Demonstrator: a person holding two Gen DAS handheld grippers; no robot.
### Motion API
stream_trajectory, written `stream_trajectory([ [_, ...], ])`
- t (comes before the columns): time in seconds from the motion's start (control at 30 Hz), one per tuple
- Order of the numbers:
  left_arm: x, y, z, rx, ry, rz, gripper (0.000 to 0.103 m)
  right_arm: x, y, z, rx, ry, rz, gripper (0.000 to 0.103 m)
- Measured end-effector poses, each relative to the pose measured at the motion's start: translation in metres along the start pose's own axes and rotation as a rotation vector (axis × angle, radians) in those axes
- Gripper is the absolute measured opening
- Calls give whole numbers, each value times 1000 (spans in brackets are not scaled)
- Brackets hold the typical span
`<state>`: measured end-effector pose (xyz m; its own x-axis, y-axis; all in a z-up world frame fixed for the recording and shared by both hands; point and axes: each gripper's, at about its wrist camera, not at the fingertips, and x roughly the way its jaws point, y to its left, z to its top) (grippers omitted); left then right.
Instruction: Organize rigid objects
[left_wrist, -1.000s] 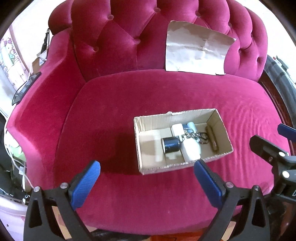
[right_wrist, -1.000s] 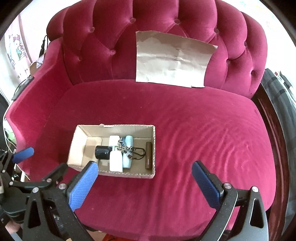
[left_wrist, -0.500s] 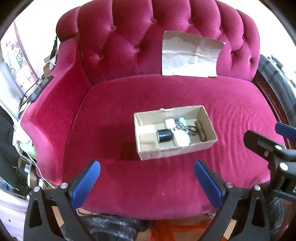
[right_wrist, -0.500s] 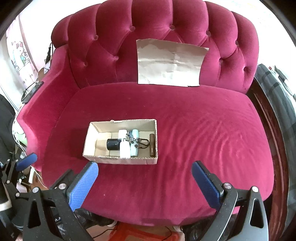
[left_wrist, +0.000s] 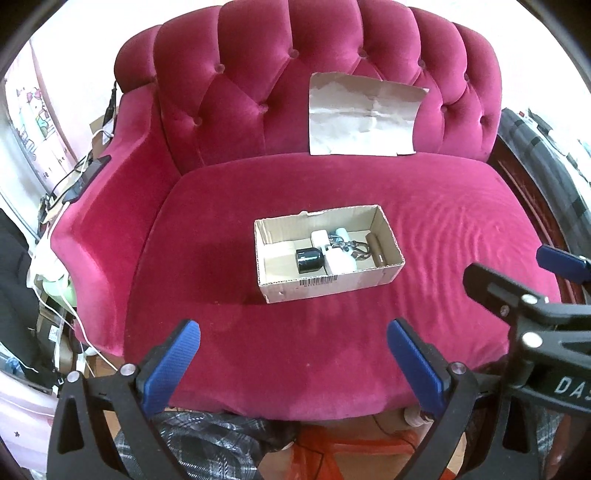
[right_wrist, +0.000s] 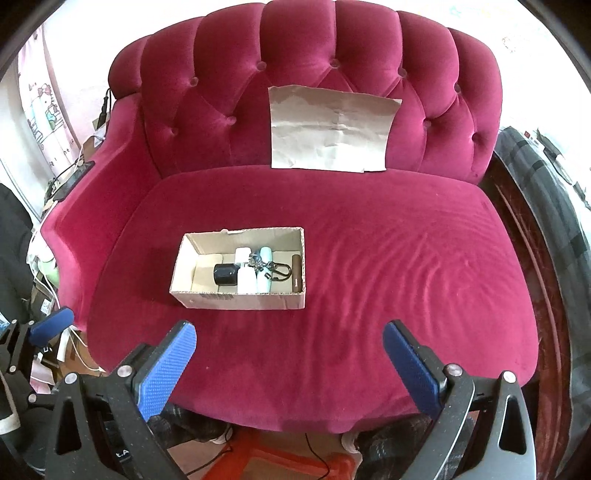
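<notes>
**Left wrist view: both tongs wide and empty, box of small things on the sofa seat**

Left wrist view looks down on a crimson tufted sofa (left_wrist: 332, 192) with an open cardboard box (left_wrist: 325, 284) on its seat cushion, nearer the front edge than the backrest and toward the seat's left side. Inside the box lie a black cylinder (left_wrist: 309, 260), a white block (left_wrist: 341, 263), a second small white piece (left_wrist: 320, 236), a metal carabiner with a chain (left_wrist: 357, 249) and a brown stick (left_wrist: 376, 248) along the right wall. In the right wrist view a pale blue tube (right_wrist: 264, 273) shows beside the white block, under the chain. The left end of the box floor is bare.

A creased sheet of brown paper (left_wrist: 364, 116) leans against the backrest, its lower edge touching the seat's back edge.

The left gripper (left_wrist: 293, 363) hangs over the seat's front edge, jaws spread wide, nothing between them. The right gripper (right_wrist: 288, 363) is likewise spread wide and empty, over the front edge to the right of the box. Both are well apart from the box.
</notes>
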<state>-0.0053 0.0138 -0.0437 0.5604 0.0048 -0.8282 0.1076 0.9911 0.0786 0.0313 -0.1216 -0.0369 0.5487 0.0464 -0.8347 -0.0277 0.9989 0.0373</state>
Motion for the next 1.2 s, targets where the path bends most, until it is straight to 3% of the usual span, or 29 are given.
stream_trajectory([
  [1.2,-23,-8,-2,-5,-30,-11,103,-22,6,-8,-21,-37,-27,103],
])
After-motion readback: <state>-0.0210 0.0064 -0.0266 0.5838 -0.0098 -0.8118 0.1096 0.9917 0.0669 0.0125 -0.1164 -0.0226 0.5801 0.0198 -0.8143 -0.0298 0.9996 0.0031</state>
